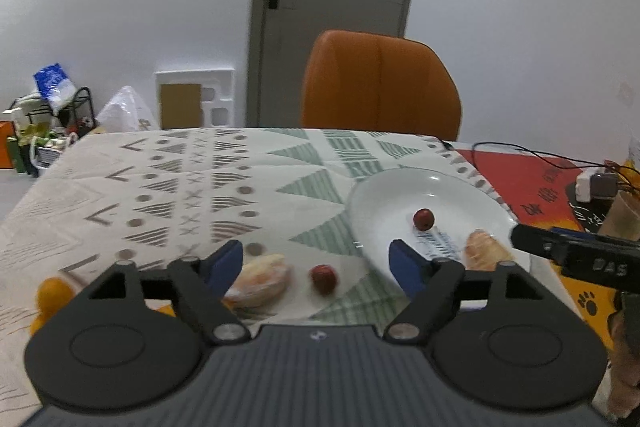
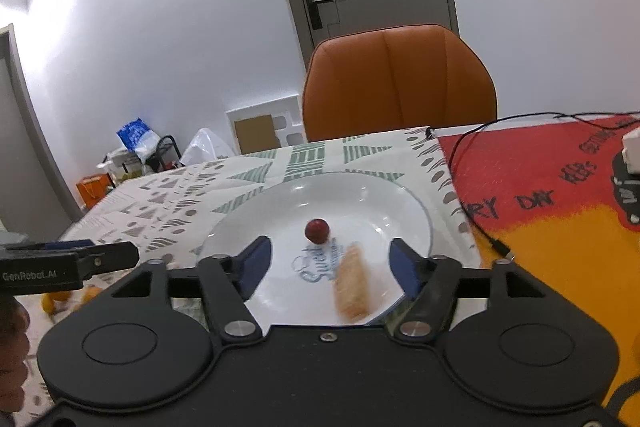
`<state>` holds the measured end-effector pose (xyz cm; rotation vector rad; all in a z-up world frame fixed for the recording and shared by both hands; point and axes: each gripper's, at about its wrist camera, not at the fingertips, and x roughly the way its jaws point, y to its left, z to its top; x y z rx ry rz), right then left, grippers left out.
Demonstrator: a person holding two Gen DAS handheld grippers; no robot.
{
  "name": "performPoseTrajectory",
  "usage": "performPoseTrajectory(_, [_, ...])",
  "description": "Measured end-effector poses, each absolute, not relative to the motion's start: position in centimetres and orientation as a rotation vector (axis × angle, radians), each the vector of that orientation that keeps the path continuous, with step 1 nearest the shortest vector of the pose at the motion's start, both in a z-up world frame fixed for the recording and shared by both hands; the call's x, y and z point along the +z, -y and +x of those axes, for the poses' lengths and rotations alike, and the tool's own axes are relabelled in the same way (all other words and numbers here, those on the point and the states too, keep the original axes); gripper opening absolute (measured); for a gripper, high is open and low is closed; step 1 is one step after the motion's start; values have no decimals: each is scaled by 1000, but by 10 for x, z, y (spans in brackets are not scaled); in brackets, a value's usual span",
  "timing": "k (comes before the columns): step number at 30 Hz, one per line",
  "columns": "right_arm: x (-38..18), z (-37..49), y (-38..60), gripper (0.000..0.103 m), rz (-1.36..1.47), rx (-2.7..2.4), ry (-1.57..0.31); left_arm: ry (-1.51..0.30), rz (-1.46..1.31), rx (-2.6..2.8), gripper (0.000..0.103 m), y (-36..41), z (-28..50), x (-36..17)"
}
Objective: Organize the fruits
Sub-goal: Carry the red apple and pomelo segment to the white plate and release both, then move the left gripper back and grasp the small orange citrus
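A white plate (image 1: pixel 380 203) (image 2: pixel 360 195) sits on the patterned tablecloth. It holds a small red fruit (image 1: pixel 423 219) (image 2: pixel 317 230) and a peeled orange segment (image 1: pixel 486 251) (image 2: pixel 352 283). On the cloth, left of the plate, lie another peeled segment (image 1: pixel 260 281) and a second small red fruit (image 1: pixel 323 278). My left gripper (image 1: pixel 316 267) is open, with these two between its fingers. My right gripper (image 2: pixel 330 263) is open above the plate's near side, empty, with the plate's segment between its fingers. A whole orange (image 1: pixel 52 293) lies at the left.
An orange chair (image 1: pixel 380 83) (image 2: pixel 400 83) stands behind the table. A red and yellow mat (image 2: pixel 560 207) with a black cable (image 2: pixel 468 147) and a white charger (image 1: pixel 588 185) covers the right side. Clutter and a foam packing piece (image 1: pixel 196 99) stand against the wall at the left.
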<state>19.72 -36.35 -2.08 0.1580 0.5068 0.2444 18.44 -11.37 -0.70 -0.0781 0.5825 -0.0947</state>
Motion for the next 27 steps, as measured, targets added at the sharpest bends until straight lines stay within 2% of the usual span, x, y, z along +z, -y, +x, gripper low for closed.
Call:
performPoseTrajectory(1, [-20,193,362,84,164,243,-503,-577,-81,-88,81,109,180,-7])
performPoseTrajectory(3, [-17,184,358,93,164,244,-483,-568,-87,-82,82,100,171,-7])
performPoseTrajectory(7, [-12,170,348,103,157,261,-452,-558,-90,-68,87,86,155,-5])
performPoseTrajectory(17, [-7,149,311,103,128,314,-427,-532,-138,-31,91,49,119,-7])
performPoseTrajectory(27, [-14,144,276,103,105,399,-457,-532,-205,-14,91,21,97,-22])
